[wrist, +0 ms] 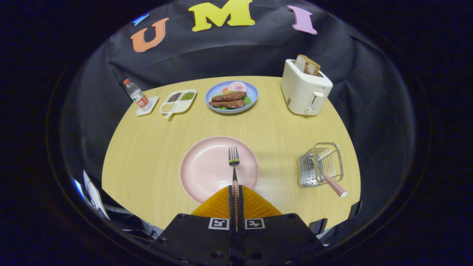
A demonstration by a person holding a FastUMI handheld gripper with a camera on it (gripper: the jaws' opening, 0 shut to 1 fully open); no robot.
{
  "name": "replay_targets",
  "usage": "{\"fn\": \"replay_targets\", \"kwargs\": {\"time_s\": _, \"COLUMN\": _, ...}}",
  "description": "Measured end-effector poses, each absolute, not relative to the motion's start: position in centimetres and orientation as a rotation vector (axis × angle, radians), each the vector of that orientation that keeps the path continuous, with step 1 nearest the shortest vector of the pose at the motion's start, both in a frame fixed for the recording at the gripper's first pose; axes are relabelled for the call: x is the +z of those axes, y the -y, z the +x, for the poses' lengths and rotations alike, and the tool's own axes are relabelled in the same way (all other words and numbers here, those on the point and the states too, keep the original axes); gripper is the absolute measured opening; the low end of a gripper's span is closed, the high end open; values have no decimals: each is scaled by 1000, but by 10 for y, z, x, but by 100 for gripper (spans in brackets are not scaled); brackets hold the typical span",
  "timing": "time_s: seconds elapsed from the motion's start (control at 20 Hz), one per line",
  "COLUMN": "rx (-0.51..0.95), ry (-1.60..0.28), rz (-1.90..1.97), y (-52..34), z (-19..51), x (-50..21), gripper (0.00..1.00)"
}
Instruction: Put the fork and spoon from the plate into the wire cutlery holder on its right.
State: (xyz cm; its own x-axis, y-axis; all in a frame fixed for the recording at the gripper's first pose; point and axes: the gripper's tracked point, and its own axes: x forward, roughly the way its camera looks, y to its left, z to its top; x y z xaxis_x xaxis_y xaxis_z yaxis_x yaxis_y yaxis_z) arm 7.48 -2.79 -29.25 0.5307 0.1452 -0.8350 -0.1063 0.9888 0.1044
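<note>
tongs (pixel 235 190) clamped on fork (pixel 233 162) handle, tines at 12 o'clock over pink plate (pixel 205 166). wire holder (pixel 320 164) at 3 o'clock on tabletop (pixel 147 147), checked handle (pixel 334 186) sticking out.

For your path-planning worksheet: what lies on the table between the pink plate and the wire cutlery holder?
Nothing: in the gripper view, bare table separates the pink plate from the wire cutlery holder. The gripper fingers are shut on the fork.

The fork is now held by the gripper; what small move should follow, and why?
Probably lift and carry it right: the gripper is shut on the fork handle above the pink plate, and the wire cutlery holder already has one checked handle in it.
</note>
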Motion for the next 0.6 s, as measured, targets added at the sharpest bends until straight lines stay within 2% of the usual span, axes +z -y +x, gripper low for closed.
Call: {"fn": "replay_targets", "kwargs": {"time_s": 0.6, "rx": 84, "ry": -987, "rz": 44, "y": 166, "z": 66, "x": -228, "gripper": 1}}
